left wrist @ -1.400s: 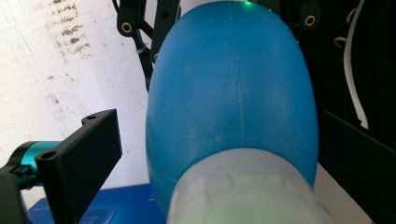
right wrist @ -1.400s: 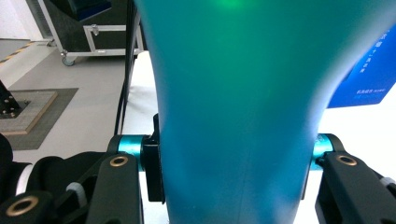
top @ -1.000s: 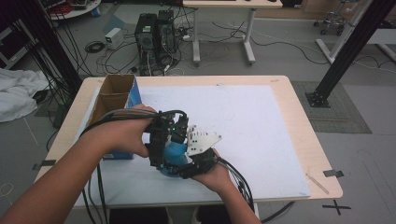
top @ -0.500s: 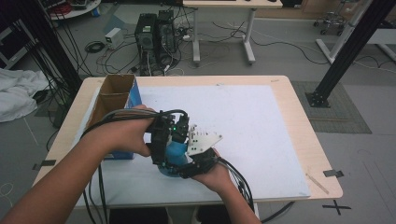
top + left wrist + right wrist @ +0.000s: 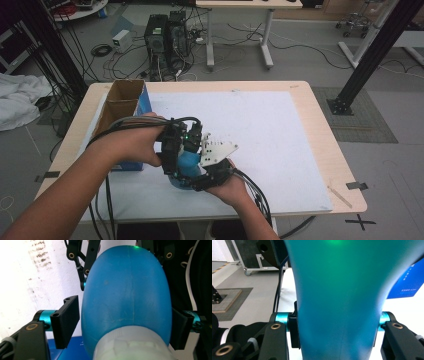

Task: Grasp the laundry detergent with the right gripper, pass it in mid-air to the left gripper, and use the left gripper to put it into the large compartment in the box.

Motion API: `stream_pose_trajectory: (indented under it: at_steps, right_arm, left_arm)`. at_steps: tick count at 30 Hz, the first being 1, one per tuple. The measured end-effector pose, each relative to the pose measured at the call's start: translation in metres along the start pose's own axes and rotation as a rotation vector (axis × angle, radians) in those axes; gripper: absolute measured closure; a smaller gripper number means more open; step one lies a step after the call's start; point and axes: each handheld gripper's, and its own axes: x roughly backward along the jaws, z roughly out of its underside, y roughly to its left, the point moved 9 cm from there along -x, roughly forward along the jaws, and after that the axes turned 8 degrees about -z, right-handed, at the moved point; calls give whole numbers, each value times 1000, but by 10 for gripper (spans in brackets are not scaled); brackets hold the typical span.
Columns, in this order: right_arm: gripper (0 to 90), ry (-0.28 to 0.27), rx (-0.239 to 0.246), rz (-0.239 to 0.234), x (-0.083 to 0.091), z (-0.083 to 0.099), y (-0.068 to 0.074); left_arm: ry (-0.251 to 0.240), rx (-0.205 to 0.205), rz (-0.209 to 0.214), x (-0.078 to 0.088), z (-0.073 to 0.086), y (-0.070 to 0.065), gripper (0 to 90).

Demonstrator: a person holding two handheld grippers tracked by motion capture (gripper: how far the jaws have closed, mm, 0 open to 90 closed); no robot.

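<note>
A blue, rounded bottle-like object (image 5: pixel 186 162) with a pale end (image 5: pixel 130 345) is held above the white mat between both hands. My right gripper (image 5: pixel 337 332) is shut on its body (image 5: pixel 337 277), pads pressing on both sides. My left gripper (image 5: pixel 125 322) straddles the object's wide part (image 5: pixel 125 290). Its jaws have just been closing around the object, and the left pad (image 5: pixel 67 320) stands a sliver off its side. In the high view the left gripper (image 5: pixel 172 147) meets the right gripper (image 5: pixel 202 172) at the table's near-left part.
An open cardboard box with blue sides (image 5: pixel 122 107) stands at the table's left, close behind the left hand. A white mat (image 5: pixel 270 130) covers most of the wooden table (image 5: pixel 325 150). Cables trail from both grippers over the near edge.
</note>
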Motion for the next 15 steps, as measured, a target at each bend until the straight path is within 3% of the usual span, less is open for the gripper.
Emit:
stream_pose_trajectory:
  at_steps: [15]
  right_arm:
    - [463,-2,2,-6,-2,-3,0]
  left_arm:
    - [9,-17,9,1,1,-3,317]
